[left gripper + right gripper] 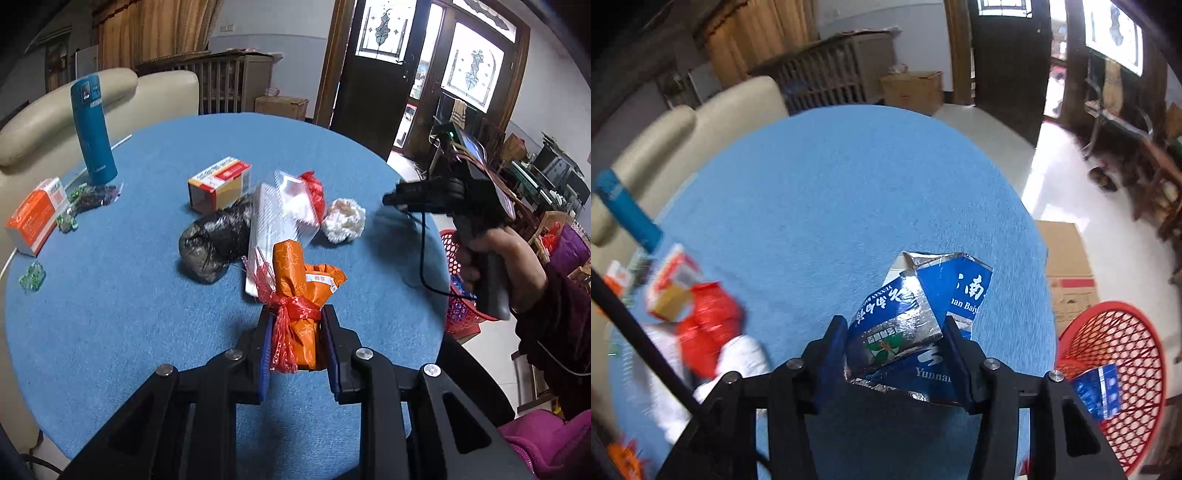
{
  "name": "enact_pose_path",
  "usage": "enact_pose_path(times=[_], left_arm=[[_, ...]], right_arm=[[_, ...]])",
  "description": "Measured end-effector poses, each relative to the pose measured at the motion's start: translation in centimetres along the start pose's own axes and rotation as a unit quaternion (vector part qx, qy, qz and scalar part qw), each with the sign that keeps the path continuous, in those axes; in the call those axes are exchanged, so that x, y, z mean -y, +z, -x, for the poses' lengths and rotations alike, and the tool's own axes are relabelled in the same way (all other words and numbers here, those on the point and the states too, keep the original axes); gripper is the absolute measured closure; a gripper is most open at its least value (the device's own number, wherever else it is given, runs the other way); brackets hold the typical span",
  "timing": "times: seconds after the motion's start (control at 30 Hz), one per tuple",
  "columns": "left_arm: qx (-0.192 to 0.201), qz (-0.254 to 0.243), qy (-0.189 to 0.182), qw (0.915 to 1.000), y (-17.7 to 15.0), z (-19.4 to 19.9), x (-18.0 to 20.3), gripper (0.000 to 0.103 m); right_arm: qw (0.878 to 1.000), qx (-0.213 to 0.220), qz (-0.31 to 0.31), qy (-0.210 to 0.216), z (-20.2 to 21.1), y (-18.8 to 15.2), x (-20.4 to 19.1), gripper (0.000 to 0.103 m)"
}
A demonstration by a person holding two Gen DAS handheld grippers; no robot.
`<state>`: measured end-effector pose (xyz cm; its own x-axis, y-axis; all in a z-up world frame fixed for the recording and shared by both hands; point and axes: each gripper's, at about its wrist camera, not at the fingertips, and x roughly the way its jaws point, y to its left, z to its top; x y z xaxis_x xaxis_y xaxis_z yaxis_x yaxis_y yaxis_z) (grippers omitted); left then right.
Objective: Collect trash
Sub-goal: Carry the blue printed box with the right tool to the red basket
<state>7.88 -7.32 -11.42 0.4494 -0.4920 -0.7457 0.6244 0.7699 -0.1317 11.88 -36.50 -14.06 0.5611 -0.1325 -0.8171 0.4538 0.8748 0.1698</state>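
The round table (pixel 110 295), covered in nubby blue cloth, spreads ahead of both grippers; a red mesh basket (pixel 1126 369) sits off its edge, low and to the right of the right gripper (pixel 895 341), with a blue carton scrap inside. Beyond the left gripper (pixel 297 334) lies the trash heap: a white flat packet (pixel 273 221), a crumpled black bag (pixel 214 247) to its left, an orange-and-white box (pixel 219 184) further ahead, a white paper wad (pixel 343 219) ahead to the right; a teal flask (pixel 94 129) stands upright far ahead on the left. The left gripper is narrowed, its blue pads pressing both sides of an orange wrapper (pixel 299 291) tied with crinkly red plastic, which juts forward from between the fingers. The right gripper stands at a middling width, gripping a torn blue carton (pixel 916 314) with shiny silver lining, creased and flattened; it sits right between the fingers, its torn top sticking out ahead of the tips; both fingers meet its sides.
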Motion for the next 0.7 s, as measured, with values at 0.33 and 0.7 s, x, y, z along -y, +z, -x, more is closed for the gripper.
enact_pose_path(times=[0.33,0.7], left_arm=[[0.005,-0.018,-0.002,0.9998,0.9,0.6,2.3,0.077],[0.03,-0.058,-0.009,0.9978,4.9,0.8,6.9,0.077]], right_arm=[[0.986,-0.009,-0.107,0.132,3.8,-2.2,8.4,0.05],[0.971,0.077,-0.128,0.188,11.7,-4.8,15.1,0.05]])
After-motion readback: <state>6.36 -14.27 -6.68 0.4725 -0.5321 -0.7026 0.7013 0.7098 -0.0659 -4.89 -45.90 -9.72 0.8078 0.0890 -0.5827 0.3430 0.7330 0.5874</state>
